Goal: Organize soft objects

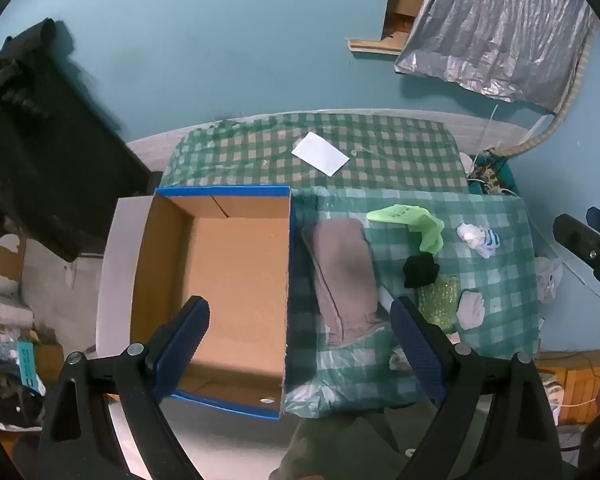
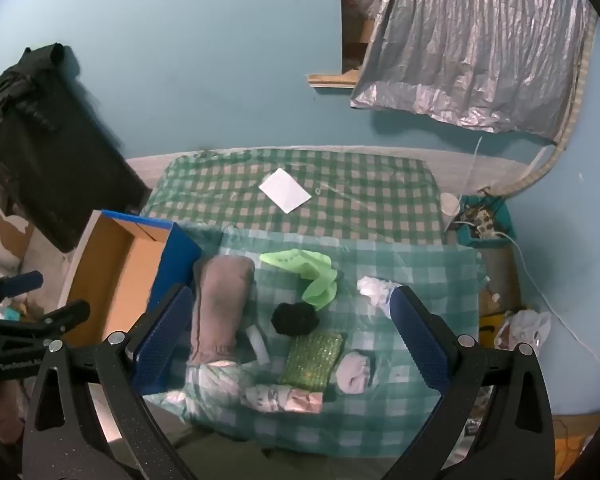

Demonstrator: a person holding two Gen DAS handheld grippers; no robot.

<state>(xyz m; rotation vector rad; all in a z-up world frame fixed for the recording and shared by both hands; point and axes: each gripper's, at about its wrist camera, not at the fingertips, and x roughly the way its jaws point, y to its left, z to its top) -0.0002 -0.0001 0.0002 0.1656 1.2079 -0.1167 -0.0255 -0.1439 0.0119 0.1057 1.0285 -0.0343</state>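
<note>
Soft items lie on a green checked cloth (image 2: pixel 420 280): a folded grey garment (image 2: pixel 220 304), a light green sock (image 2: pixel 308 276), a black sock ball (image 2: pixel 294 318), a green bubbly pad (image 2: pixel 312 360), a rolled pale sock (image 2: pixel 354 372), a white-and-blue striped sock (image 1: pixel 478 238) and a patterned folded piece (image 2: pixel 284 398). An empty cardboard box with a blue rim (image 1: pixel 156 280) stands left of them. My left gripper (image 1: pixel 300 312) hangs open above the box's right wall and the grey garment (image 1: pixel 342 280). Open too, my right gripper (image 2: pixel 290 300) hovers over the black sock ball, holding nothing.
A white paper sheet (image 2: pixel 285 190) lies on the far checked surface. A black bag (image 2: pixel 48 152) stands at the left by the blue wall. A silver cover (image 2: pixel 472 40) hangs at the upper right. Cables and a small teal box (image 2: pixel 484 224) sit right of the table.
</note>
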